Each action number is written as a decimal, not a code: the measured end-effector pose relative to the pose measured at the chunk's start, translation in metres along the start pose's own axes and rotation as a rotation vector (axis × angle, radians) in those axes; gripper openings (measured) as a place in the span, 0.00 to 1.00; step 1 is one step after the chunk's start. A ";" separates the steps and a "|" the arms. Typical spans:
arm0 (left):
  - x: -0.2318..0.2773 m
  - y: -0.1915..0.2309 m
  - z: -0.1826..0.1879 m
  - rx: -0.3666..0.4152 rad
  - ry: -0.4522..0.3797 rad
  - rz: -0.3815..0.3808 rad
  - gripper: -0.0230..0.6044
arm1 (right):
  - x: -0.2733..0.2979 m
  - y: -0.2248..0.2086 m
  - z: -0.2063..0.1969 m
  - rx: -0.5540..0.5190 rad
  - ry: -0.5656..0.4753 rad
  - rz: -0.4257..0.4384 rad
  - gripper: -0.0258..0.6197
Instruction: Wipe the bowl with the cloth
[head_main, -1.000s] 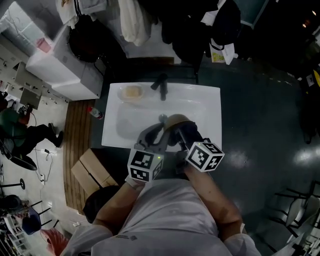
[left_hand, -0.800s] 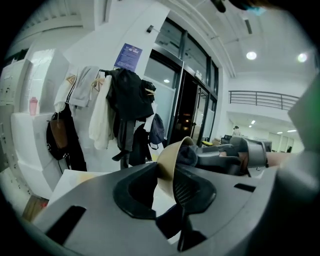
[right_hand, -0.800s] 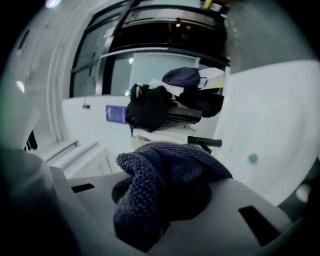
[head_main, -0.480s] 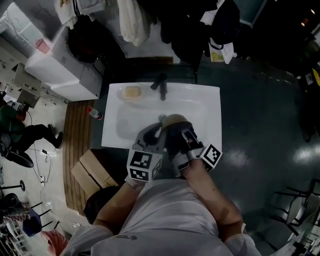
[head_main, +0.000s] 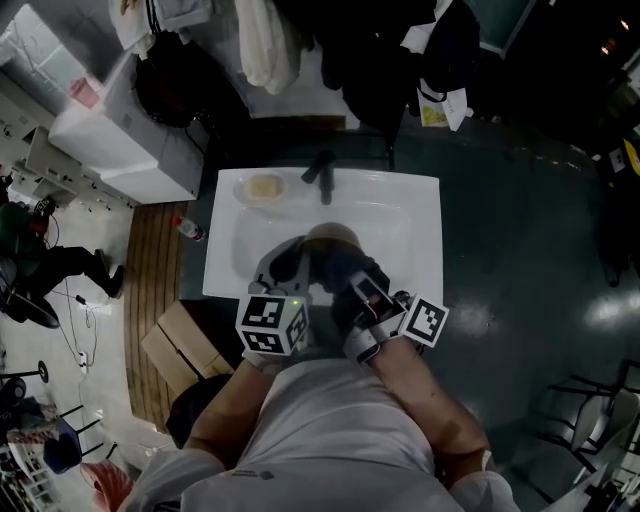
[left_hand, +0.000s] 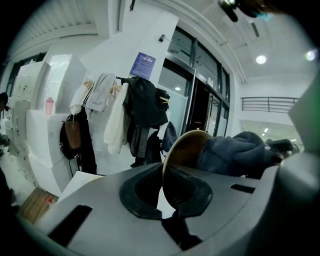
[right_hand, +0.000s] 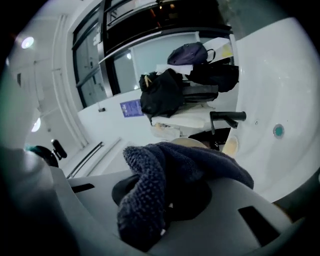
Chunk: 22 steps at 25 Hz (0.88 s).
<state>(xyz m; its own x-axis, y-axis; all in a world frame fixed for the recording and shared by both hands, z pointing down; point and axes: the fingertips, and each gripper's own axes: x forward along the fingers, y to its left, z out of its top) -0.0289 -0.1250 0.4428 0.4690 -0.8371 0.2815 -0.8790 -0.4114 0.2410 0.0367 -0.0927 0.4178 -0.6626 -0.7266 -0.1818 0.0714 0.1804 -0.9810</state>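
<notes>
L gripper (left_hand: 167, 192) – jaws closed narrow on the rim of a round brown bowl (left_hand: 186, 150), which stands edge-on between them w/ its hollow side turned to the right. A dark blue-grey knobbly cloth (left_hand: 235, 152) is pressed into that hollow side.

R gripper (right_hand: 167, 200) – jaws clamped on the same cloth (right_hand: 165, 172); a thick fold hangs over the near jaw and the rest bunches fwd against the bowl's pale rim (right_hand: 189, 141), just beyond.

Head view: both grippers are held close in front of the person's body, above the near edge of a white rectangular sink (head_main: 410, 210). L gripper (head_main: 285, 265) is on the left and R gripper (head_main: 355, 285) on the right, tips angled toward each other. Bowl (head_main: 335, 236) is held over the basin, not resting in it, w/ the cloth (head_main: 345, 268) touching its near side.

At the sink's back edge is a black faucet (head_main: 322, 175), approx. centre; a yellowish bar of soap (head_main: 265, 187) lies in the moulded dish to its left. A brown cardboard box (head_main: 185, 345) sits on the floor by the sink's near-left corner. Coats and bags (left_hand: 142, 102) hang on the far wall.
</notes>
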 end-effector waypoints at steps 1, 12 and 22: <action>0.000 0.005 0.002 -0.012 -0.006 0.001 0.07 | 0.000 0.006 -0.004 -0.039 0.034 0.004 0.13; -0.005 0.048 0.018 -0.174 -0.071 -0.072 0.06 | 0.005 0.079 0.019 -0.590 0.098 0.029 0.13; -0.011 0.006 0.020 -0.095 -0.064 -0.356 0.06 | 0.045 0.081 0.010 -0.975 0.301 -0.030 0.13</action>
<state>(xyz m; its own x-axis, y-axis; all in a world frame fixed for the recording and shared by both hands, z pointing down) -0.0411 -0.1257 0.4227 0.7348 -0.6699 0.1065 -0.6485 -0.6479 0.3996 0.0204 -0.1172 0.3300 -0.8234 -0.5674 -0.0018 -0.4978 0.7238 -0.4778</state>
